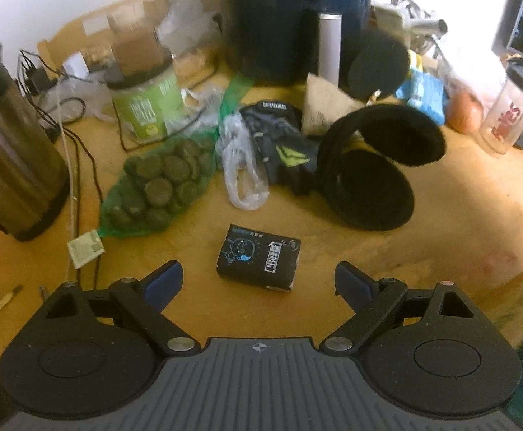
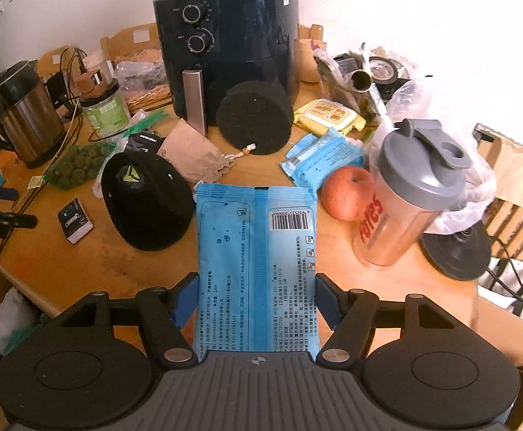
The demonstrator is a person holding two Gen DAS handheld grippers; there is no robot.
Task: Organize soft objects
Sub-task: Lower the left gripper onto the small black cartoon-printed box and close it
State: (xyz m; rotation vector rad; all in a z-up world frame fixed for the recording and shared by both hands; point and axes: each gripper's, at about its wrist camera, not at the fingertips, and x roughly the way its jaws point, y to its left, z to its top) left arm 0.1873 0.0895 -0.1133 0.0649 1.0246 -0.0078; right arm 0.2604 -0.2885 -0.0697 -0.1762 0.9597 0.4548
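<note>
My right gripper (image 2: 256,298) is shut on a blue wet-wipes pack (image 2: 256,251), held above the wooden table (image 2: 297,258) with its barcode side up. My left gripper (image 1: 257,280) is open and empty, low over the table, with a small black tissue packet (image 1: 259,262) lying just ahead between its fingers. Black earmuffs (image 1: 372,165) lie beyond the packet; they also show in the right wrist view (image 2: 146,201). A black and green glove (image 1: 283,143) and a clear plastic bag (image 1: 241,165) lie behind. Another blue wipes pack (image 2: 322,160) and a yellow pack (image 2: 327,115) lie further back.
A dark air fryer (image 2: 232,43) stands at the back with a black round pad (image 2: 254,122) against it. A kettle (image 1: 10,151), a green jar (image 1: 146,104), a green net bag of discs (image 1: 153,186), an apple (image 2: 345,194) and a shaker bottle (image 2: 401,197) crowd the table.
</note>
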